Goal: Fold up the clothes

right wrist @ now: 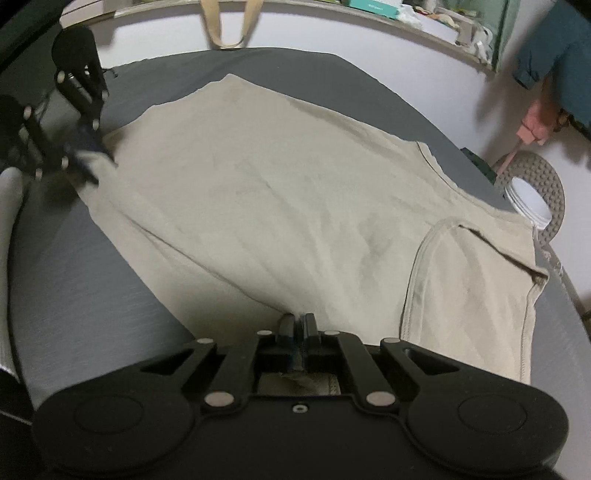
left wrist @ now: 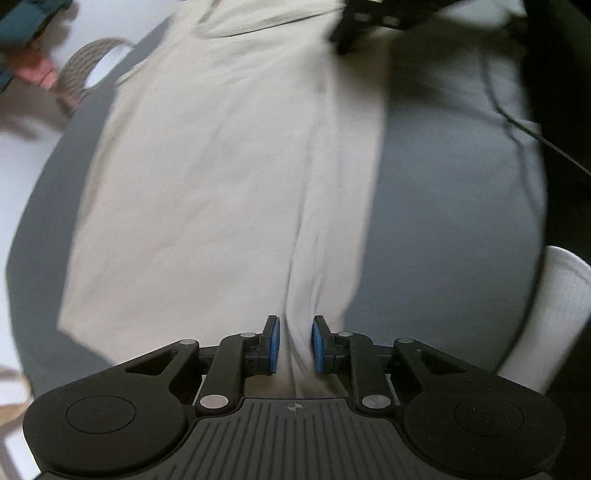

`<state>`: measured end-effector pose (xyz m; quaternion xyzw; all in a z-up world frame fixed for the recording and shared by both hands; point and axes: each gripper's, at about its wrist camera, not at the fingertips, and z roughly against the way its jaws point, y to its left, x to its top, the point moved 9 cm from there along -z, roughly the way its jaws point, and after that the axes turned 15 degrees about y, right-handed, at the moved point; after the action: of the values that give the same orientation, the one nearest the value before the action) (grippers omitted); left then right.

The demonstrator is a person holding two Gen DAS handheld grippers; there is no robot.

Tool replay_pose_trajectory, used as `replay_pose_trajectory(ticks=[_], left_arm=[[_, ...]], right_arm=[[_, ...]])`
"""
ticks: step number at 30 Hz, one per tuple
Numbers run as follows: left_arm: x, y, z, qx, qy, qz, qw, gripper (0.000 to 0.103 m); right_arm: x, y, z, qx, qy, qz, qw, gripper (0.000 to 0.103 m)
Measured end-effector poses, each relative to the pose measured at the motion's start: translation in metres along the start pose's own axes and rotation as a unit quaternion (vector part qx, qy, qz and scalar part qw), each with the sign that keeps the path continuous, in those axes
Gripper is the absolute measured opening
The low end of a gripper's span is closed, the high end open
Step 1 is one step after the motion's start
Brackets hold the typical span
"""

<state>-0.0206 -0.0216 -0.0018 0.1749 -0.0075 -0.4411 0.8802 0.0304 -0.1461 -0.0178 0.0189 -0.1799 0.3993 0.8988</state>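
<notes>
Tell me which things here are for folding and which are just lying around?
For the job:
beige T-shirt
left gripper, fingers apart around a ridge of cloth
right gripper, pinching the shirt's edge
grey table

Just lying about:
woven basket
white plates
tan bag handles

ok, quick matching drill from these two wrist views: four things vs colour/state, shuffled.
Things:
1. left gripper
2. right gripper
3. shirt
4. table cover

States:
A. dark grey, lying under the garment
B. jaws pressed together on cloth
C. beige, spread out flat
D. blue pads apart, a ridge of fabric between them

Pairs: 1-D, 2-B, 3-C, 4-A
</notes>
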Motion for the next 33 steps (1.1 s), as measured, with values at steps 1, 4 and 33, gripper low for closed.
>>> replay_pose_trajectory(ticks=[1,4,33], left_arm=[[-0.003,0.008,0.002,0.007,0.005,0.009,0.9999,0.019],[-0.012,0.027,0.007,0.028,0.016,0.032,0.999,0.019],[-0.012,0.039,-0.031,-0.032,-0.028,-0.049,0.9979,0.046]], right_arm=[[0.0,-0.001,-0.002,0.004,-0.003,-0.004,1.0,0.005],[-0.002,-0.001,-0.001,0.007,-0.012,-0.001,1.0,0.005],[-0.006,-0.004,0.0,0.018,-0.024,0.003,1.0,0.007]])
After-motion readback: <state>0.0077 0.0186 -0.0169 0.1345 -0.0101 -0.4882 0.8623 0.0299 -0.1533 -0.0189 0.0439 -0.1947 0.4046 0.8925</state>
